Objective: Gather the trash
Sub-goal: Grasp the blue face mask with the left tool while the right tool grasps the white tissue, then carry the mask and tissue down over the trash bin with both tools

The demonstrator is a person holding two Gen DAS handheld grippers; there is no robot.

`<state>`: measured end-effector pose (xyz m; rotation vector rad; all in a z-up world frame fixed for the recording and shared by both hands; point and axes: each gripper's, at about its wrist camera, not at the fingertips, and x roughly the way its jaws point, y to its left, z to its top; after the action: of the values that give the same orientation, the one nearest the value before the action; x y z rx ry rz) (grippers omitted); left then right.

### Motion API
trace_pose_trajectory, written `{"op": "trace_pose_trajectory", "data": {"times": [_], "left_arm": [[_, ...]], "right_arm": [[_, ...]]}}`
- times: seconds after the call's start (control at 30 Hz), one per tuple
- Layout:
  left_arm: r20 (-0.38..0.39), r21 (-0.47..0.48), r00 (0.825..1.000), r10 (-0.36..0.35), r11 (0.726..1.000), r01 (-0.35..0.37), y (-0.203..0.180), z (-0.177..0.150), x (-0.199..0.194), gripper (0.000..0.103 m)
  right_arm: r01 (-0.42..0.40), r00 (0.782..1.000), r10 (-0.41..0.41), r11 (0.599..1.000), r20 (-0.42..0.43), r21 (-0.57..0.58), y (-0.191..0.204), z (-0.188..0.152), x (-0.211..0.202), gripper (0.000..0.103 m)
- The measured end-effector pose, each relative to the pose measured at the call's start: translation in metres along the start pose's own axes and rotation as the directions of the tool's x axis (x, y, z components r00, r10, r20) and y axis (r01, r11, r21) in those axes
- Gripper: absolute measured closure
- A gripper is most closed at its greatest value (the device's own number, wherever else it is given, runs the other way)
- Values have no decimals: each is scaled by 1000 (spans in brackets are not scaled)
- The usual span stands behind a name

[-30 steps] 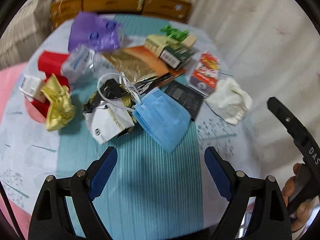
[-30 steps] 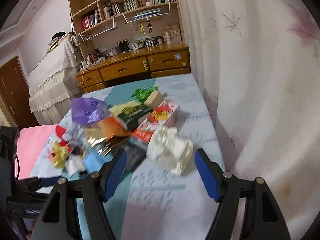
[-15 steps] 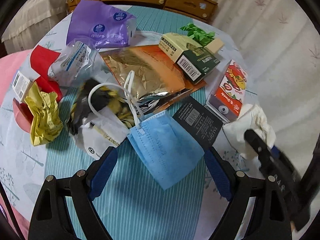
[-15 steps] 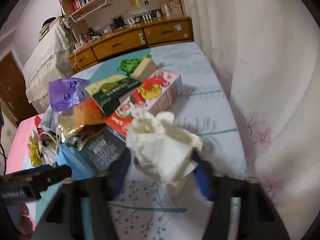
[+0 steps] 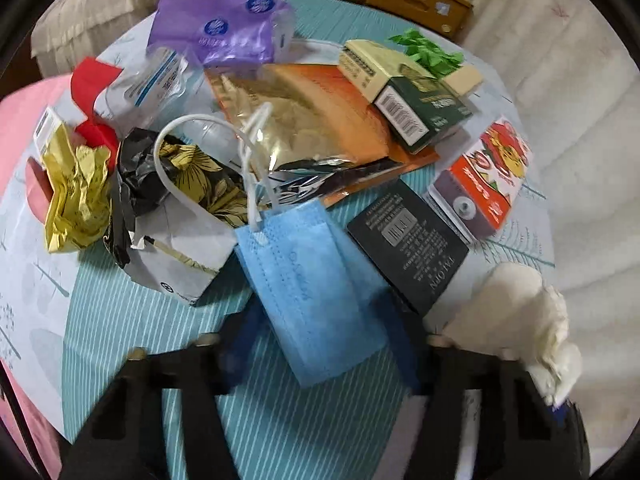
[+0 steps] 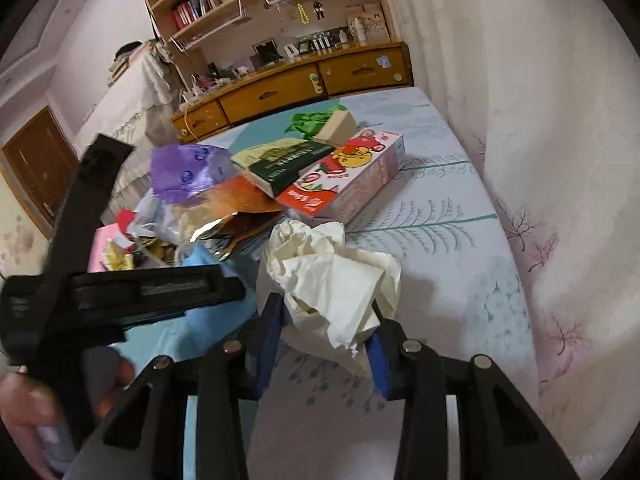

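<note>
A blue face mask [image 5: 316, 292] lies on the striped teal cloth [image 5: 132, 344], and its lower half sits between the blurred fingers of my left gripper [image 5: 324, 344]. The jaws are closing with a thin gap still showing on the left side. A crumpled white tissue [image 6: 332, 276] sits between the blue pads of my right gripper [image 6: 324, 340]. These jaws are also closing, and both pads touch the tissue. The same tissue [image 5: 516, 312] shows at the lower right in the left wrist view.
Trash is piled behind the mask: a purple bag [image 5: 224, 28], a gold wrapper [image 5: 74, 200], a white paper bag [image 5: 180, 256], a foil pouch [image 5: 296, 128], a green box [image 5: 420, 108], a red carton [image 5: 488, 176] and a black card [image 5: 408, 248]. A wooden desk [image 6: 300, 88] stands beyond, a curtain [image 6: 540, 120] to the right.
Both grippers came down onto the pile. The left jaws narrowed around the blue mask. The right jaws narrowed onto the white tissue.
</note>
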<state>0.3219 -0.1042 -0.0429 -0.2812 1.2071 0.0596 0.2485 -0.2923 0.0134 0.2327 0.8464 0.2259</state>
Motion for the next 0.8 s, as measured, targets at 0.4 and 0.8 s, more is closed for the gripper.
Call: {"op": "trace_pose_trajectory", "data": {"times": [0.4, 0.8], "left_arm": [[2, 178, 990, -138, 975, 135, 36, -53, -61, 93], [49, 437, 944, -325, 857, 273, 127, -167, -151, 93]], "right_arm": [[-53, 998, 51, 998, 35, 34, 22, -43, -55, 64], [-138, 990, 139, 990, 36, -6, 75, -118, -110, 64]]}}
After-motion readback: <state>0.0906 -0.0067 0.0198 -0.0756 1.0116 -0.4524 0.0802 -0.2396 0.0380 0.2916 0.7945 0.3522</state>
